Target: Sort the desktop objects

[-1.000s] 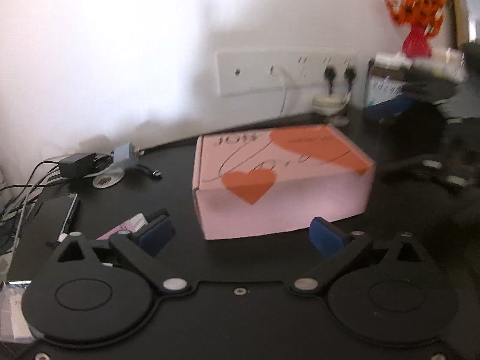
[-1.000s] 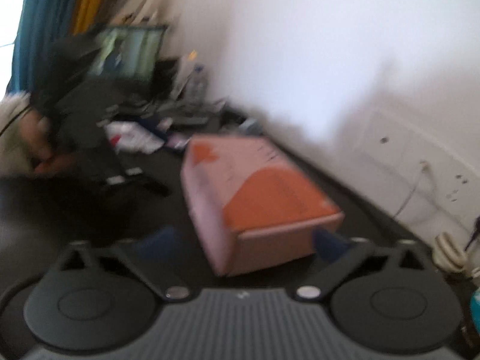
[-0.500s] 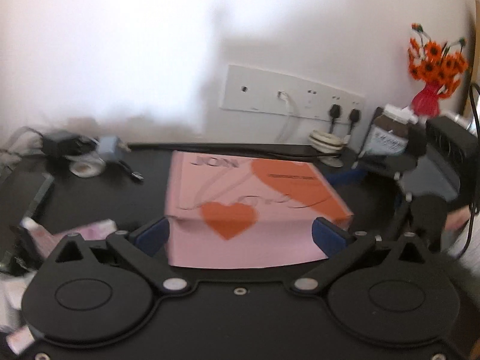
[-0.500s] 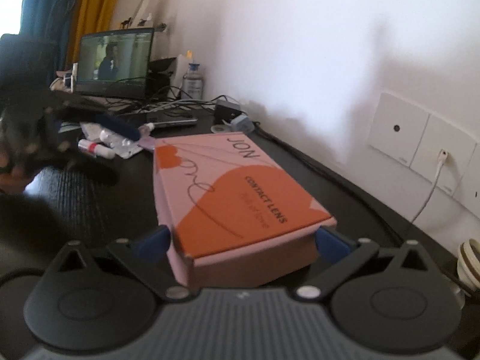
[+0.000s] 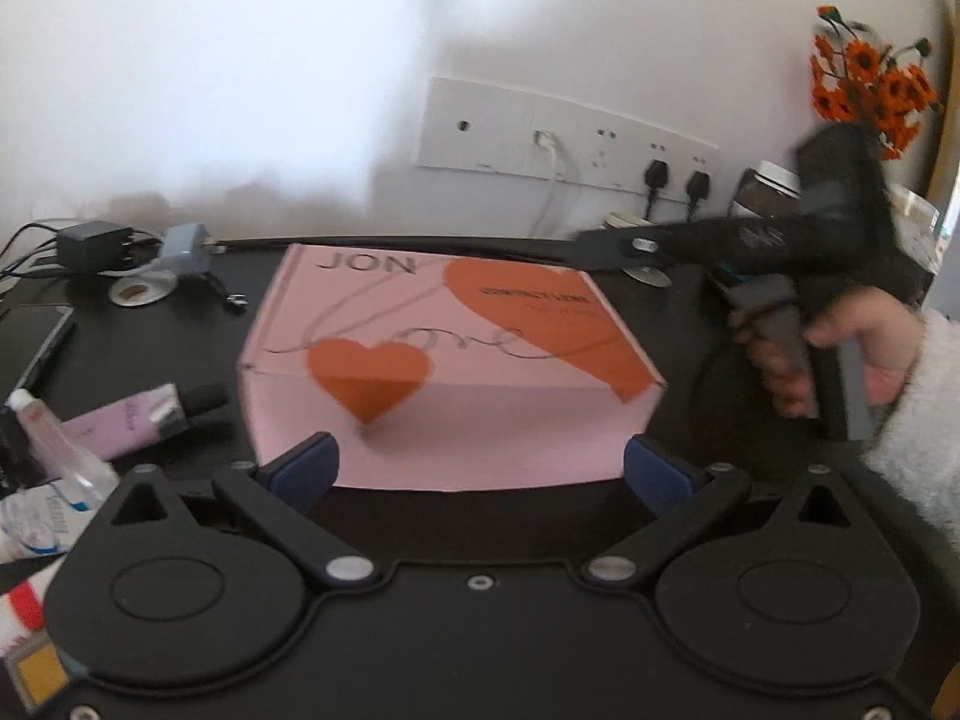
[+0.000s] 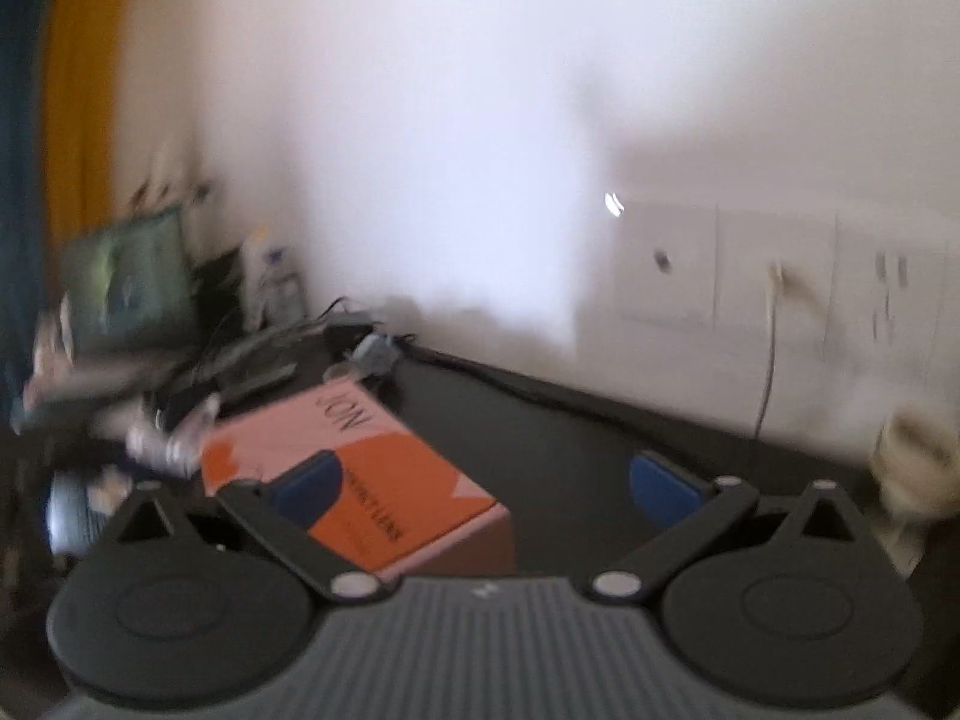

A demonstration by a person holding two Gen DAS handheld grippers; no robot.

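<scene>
A pink box [image 5: 456,360] with orange hearts lies on the black desk, right in front of my left gripper [image 5: 477,468]. That gripper is open, and its blue pads stand at the box's near corners. In the left wrist view the other gripper's black body [image 5: 798,252] is held in a hand [image 5: 852,354] to the right of the box, its fingers reaching over the back edge. The right wrist view is blurred: my right gripper [image 6: 489,483] is open above the desk, with the pink box [image 6: 360,468] low on its left side.
Tubes [image 5: 120,420] and packets lie at the left, beside a phone [image 5: 42,336]. A charger [image 5: 90,246] and adapter [image 5: 186,246] sit at the back left. A wall socket strip [image 5: 564,132] with plugs, a jar [image 5: 768,192] and orange flowers [image 5: 870,78] stand at the back right. A laptop [image 6: 132,288] is far left.
My left gripper has closed in on the box's front face. The right gripper has lifted and swung right, so the box slid to the lower left of its view.
</scene>
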